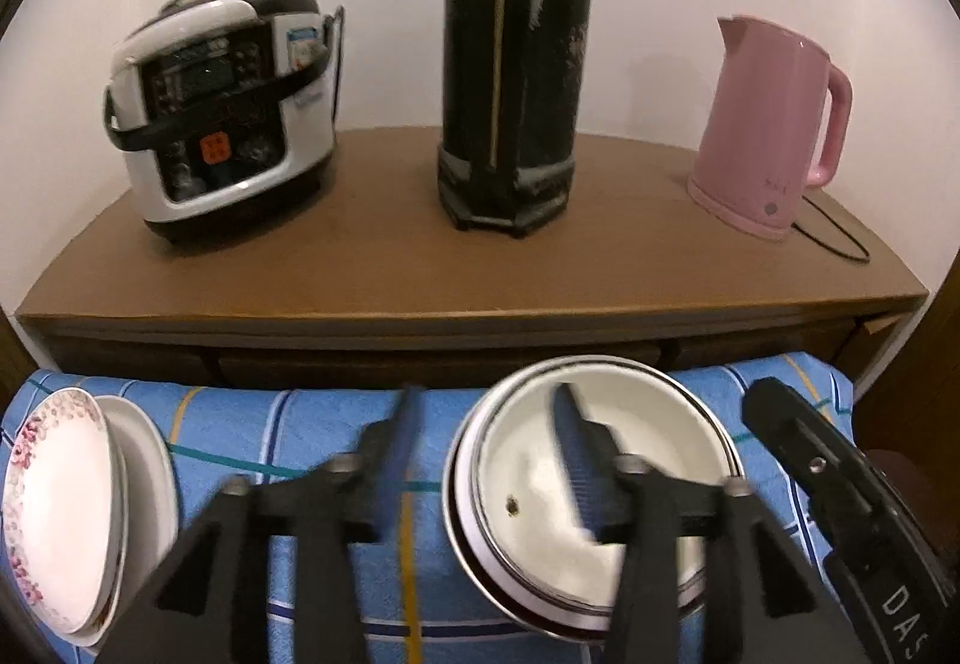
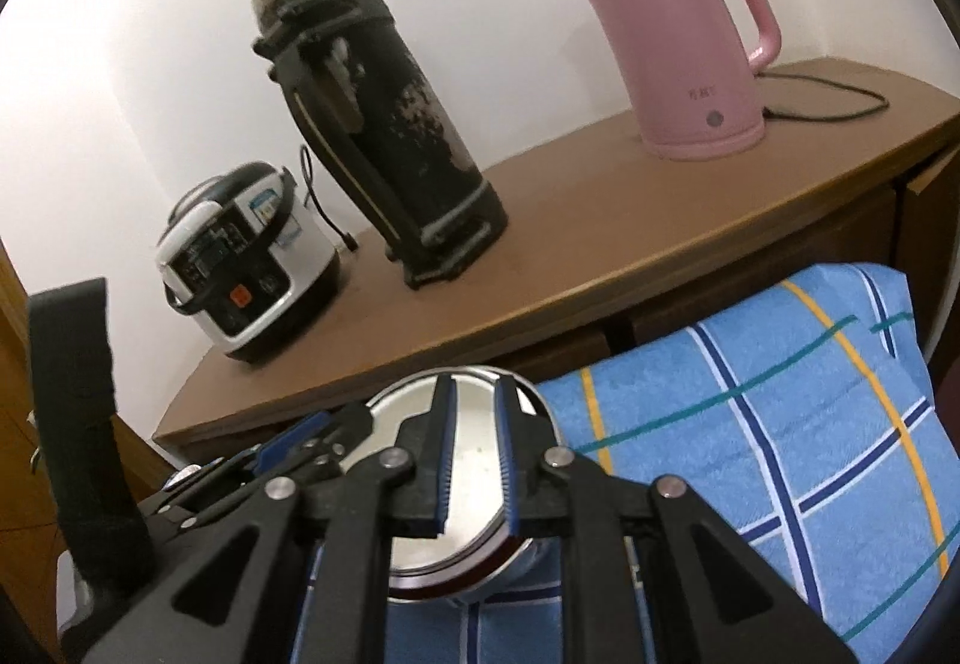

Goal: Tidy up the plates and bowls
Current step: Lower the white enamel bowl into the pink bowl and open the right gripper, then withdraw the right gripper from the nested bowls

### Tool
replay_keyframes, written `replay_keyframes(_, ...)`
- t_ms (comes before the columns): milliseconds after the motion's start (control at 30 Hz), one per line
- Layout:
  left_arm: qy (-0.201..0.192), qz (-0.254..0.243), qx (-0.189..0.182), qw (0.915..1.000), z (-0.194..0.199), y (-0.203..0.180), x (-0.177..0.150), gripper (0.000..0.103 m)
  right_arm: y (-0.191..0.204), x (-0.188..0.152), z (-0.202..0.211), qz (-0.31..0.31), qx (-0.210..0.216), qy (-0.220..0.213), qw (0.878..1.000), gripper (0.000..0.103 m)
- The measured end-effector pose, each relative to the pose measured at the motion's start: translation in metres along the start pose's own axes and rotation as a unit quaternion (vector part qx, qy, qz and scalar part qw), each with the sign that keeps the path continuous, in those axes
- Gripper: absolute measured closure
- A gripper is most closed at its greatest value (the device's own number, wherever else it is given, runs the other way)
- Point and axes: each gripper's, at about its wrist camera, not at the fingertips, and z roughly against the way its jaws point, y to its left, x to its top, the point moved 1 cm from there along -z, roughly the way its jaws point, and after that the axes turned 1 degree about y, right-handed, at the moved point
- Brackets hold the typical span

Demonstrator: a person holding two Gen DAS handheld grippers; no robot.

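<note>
Left gripper (image 1: 486,412) stands open astride the stacked bowls' (image 1: 648,412) rim. Right gripper (image 2: 477,424) is nearly closed above them, clamping nothing. Plates (image 1: 60,508) lie left; rice cooker (image 1: 222,106), thermos (image 1: 516,64) and kettle (image 1: 768,124) occupy the counter (image 1: 420,268) behind.

On the brown wooden cabinet top (image 1: 420,256), a white-and-black rice cooker (image 1: 222,112) stands at ten o'clock, a tall black thermos flask (image 1: 516,64) at twelve and a pink plastic kettle (image 1: 768,124) at two, its black cord (image 1: 840,238) looped beside it. Bare wood lies open between each pair and along the front edge. On the blue checked cloth (image 1: 312,424), stacked white plates (image 1: 72,508) block nine o'clock and the nested white steel-rimmed bowls (image 1: 540,484) block four o'clock; cloth lies free between them. In the right wrist view, the cloth from two to four o'clock is open.
</note>
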Motion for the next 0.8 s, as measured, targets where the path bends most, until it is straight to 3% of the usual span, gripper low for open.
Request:
replay_keyframes(133, -0.032, -0.011, 0.018, 0.9993, 0.009, 0.002, 0.001, 0.041, -0.004, -0.002, 0.004, 0.002, -0.011, -0.02, 1.0, 0.078)
replay_keyframes(333, -0.029, 0.005, 0.013, 0.9995, 0.01, 0.01, -0.007, 0.04, -0.007, -0.004, 0.003, 0.002, -0.026, -0.028, 0.999, 0.075)
replay_keyframes(567, -0.054, -0.001, 0.035, 0.9979, 0.019, 0.012, -0.01, 0.04, -0.009, -0.008, 0.01, 0.011, -0.048, -0.049, 0.998, 0.06)
replay_keyframes(800, -0.05, 0.008, 0.033, 0.9982, 0.019, 0.018, -0.013, 0.04, -0.011, -0.01, 0.008, 0.013, -0.053, -0.051, 0.997, 0.059)
